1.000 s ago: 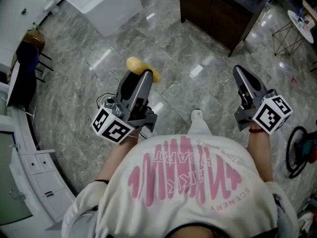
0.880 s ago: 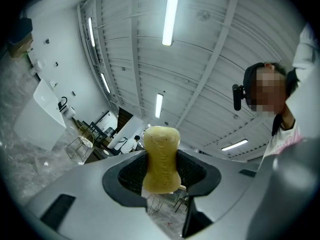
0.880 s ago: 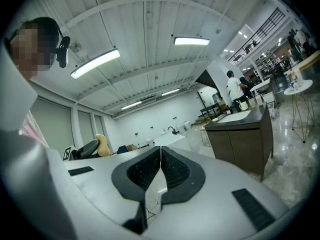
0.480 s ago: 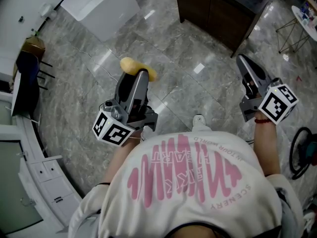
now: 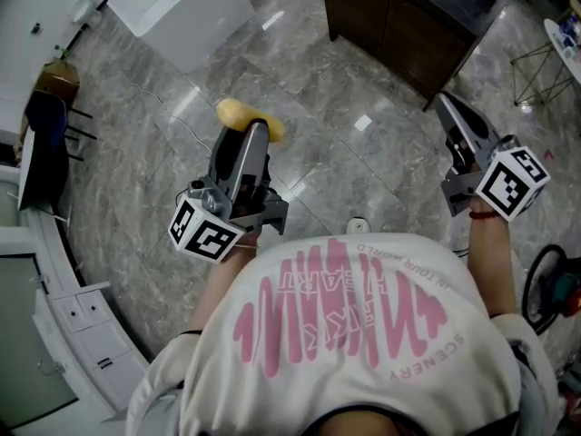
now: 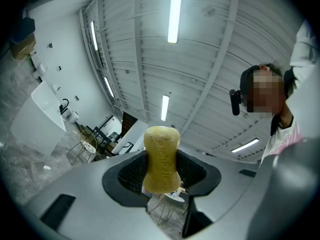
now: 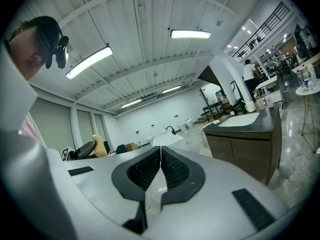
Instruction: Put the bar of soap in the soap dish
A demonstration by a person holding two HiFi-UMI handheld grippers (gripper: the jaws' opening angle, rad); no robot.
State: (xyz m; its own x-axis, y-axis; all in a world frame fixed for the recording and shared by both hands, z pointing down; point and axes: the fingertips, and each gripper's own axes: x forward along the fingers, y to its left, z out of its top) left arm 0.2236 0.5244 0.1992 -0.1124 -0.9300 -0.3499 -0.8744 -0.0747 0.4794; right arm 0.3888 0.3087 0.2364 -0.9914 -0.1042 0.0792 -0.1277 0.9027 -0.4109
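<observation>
My left gripper point(image 5: 251, 130) is shut on a yellow bar of soap point(image 5: 247, 117), which pokes out past its jaw tips above the marble floor. In the left gripper view the soap point(image 6: 161, 158) stands upright, pinched at its waist between the dark pads. My right gripper point(image 5: 451, 107) is held out level at the right with its jaws closed together and nothing between them; the right gripper view shows its pads point(image 7: 160, 170) meeting. That view also catches the soap point(image 7: 98, 145) far to the left. No soap dish shows in any view.
A dark wood vanity cabinet point(image 5: 404, 34) with a white basin point(image 7: 246, 119) stands ahead to the right. A white block-shaped unit point(image 5: 186, 7) sits ahead to the left. White cabinets point(image 5: 41, 271) line the left edge. A wire-legged table point(image 5: 543, 57) stands at far right.
Both grippers have travelled forward over the floor, toward the dark vanity. The soap stays clamped in the left gripper and the right jaws stay closed.
</observation>
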